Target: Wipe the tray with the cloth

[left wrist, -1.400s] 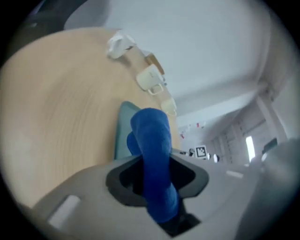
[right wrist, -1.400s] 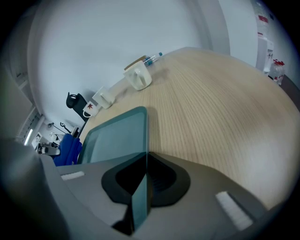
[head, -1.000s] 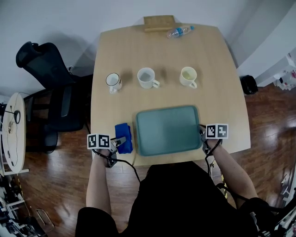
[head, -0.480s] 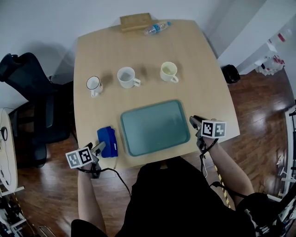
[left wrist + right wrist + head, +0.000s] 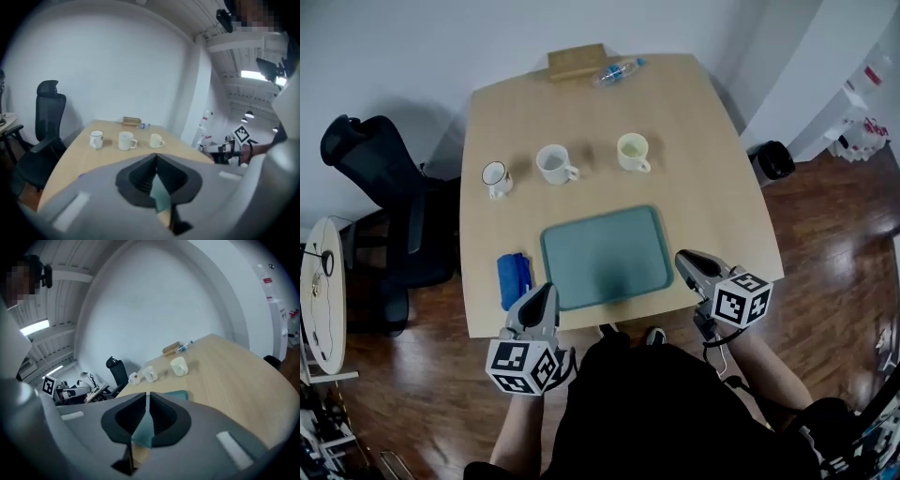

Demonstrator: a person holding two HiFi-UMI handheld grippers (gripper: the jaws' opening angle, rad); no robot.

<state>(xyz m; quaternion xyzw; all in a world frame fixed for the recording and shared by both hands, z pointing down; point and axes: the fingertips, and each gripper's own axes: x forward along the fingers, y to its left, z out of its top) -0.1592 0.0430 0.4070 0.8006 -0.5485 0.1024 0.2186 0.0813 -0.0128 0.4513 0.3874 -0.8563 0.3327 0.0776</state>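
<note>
The teal tray (image 5: 602, 258), a flat rectangle with rounded corners and a low raised rim, lies on the pale wood-grain worktop (image 5: 703, 169) near its front edge. The cloth (image 5: 513, 279), a small folded blue pad, lies just beside the tray's left side, apart from both grippers.

The left gripper (image 5: 546, 292) hangs over the front edge by the tray's near left corner; its ribbed black jaws are pressed together at the tips on nothing. The right gripper (image 5: 684, 260) hovers off the tray's near right corner; its jaws have just been closing and stand with a thin slit between them, nothing in it.

Farther back stand three round mugs in a row: white with a dark rim (image 5: 497, 175), white (image 5: 553, 162), cream (image 5: 633, 151). At the far edge lie a clear plastic bottle (image 5: 614, 72) and a wooden block (image 5: 577, 61).
</note>
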